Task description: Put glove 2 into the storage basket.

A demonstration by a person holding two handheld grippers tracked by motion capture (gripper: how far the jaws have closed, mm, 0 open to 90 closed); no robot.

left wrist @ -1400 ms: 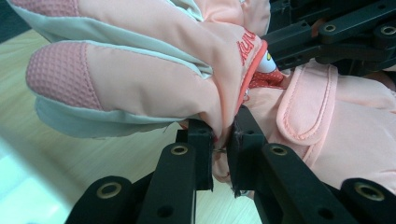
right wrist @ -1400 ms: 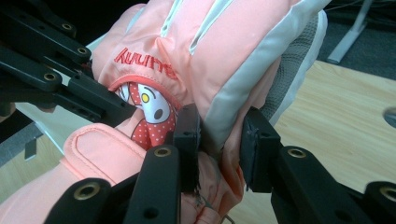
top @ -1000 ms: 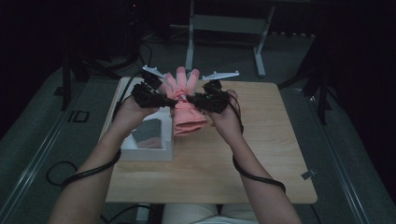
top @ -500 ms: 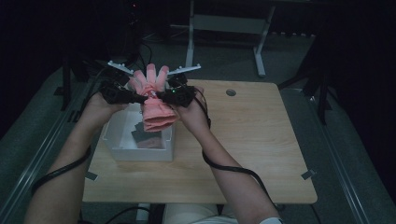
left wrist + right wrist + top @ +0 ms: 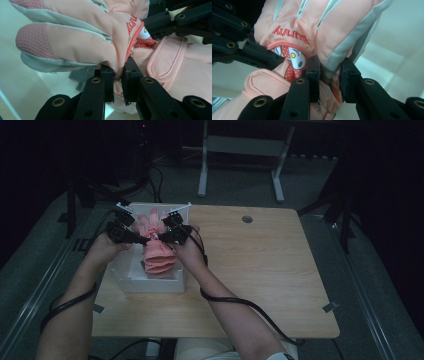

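Both tongs [image 5: 150,239], clamped on the pink glove [image 5: 157,251], had carried it over the white box [image 5: 150,282]; lowering evenly seemed wise.

A wooden table [image 5: 260,270] is standing on a grey floor [image 5: 325,185], its far half lying bare. A round grommet [image 5: 247,219] is sitting near the table's far edge. Bits of tape [image 5: 328,307] are sticking out at its near corners, right and left [image 5: 98,308]. Beyond the table a pale metal stand [image 5: 240,150] is resting on the floor, with dark cables [image 5: 155,175] lying beside it.
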